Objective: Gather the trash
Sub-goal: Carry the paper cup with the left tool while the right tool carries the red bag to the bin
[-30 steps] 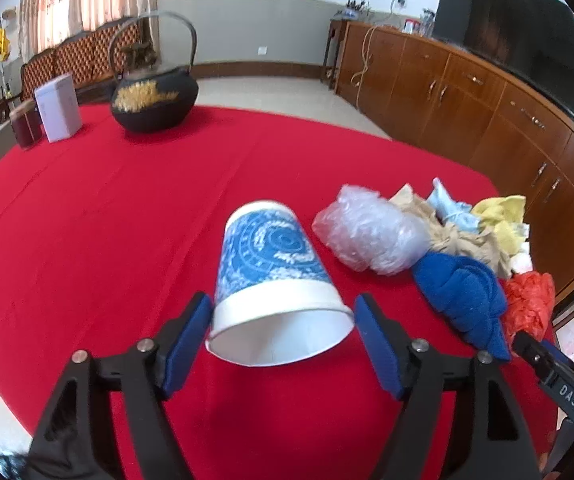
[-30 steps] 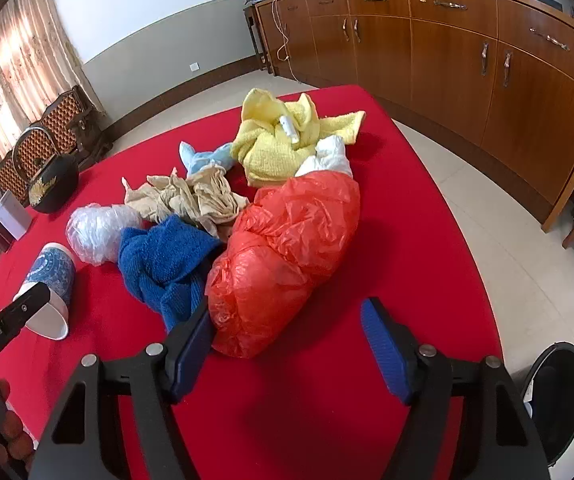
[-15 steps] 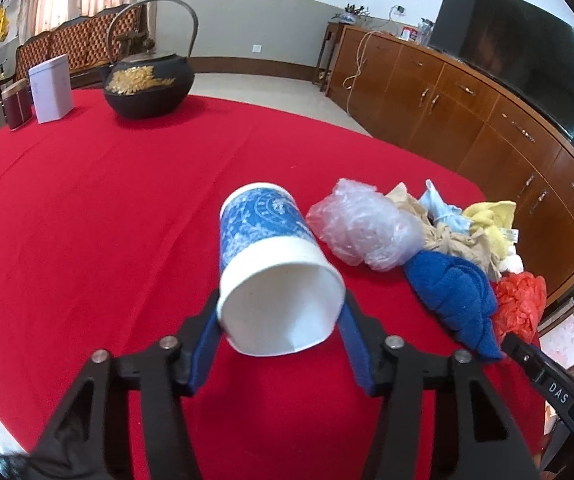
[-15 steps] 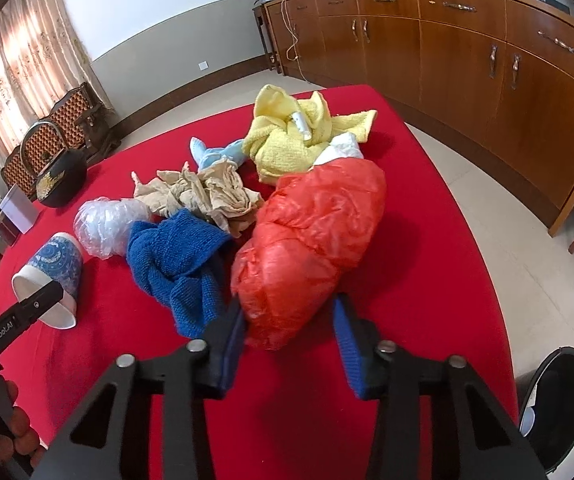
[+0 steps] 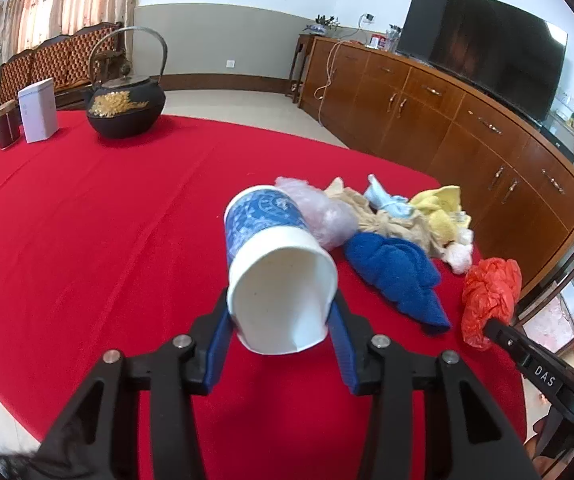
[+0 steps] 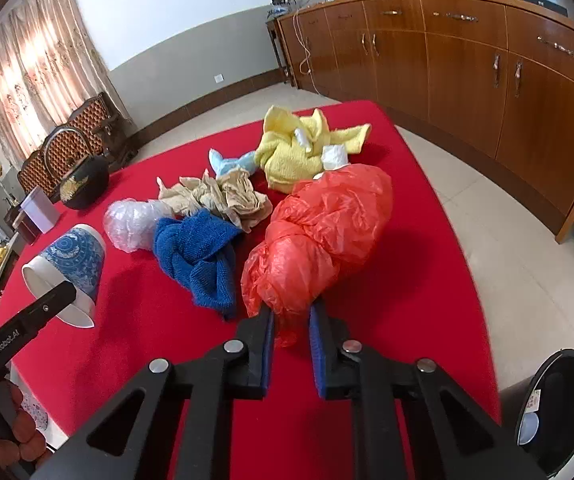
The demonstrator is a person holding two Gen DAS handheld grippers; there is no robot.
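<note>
A blue-and-white paper cup (image 5: pixel 275 256) is clamped near its open rim between the blue pads of the left hand-held gripper (image 5: pixel 281 322); the cup is held on its side, mouth toward the camera, and whether it is clear of the red tabletop (image 5: pixel 87 220) cannot be told. In the right wrist view the same cup (image 6: pixel 69 266) is seen at the left edge of the tabletop (image 6: pixel 427 240). The near end of a crumpled red plastic bag (image 6: pixel 319 240) is pinched between the nearly closed pads of the right hand-held gripper (image 6: pixel 291 320), while the bulk of the bag lies on the cloth. A blue towel (image 6: pixel 201 252) is seen just left of the bag, touching it, with a wad of clear plastic film (image 6: pixel 135 222) between the towel and the cup. Behind them, a beige crumpled cloth (image 6: pixel 219 198), a light blue scrap (image 6: pixel 229 162) and a yellow cloth (image 6: pixel 299 152) are piled together. A black bin (image 6: pixel 555 408) stands on the floor past the right edge of the tabletop. At the far end a black iron kettle (image 5: pixel 127 108) and a white box (image 5: pixel 39 110) are placed.
</note>
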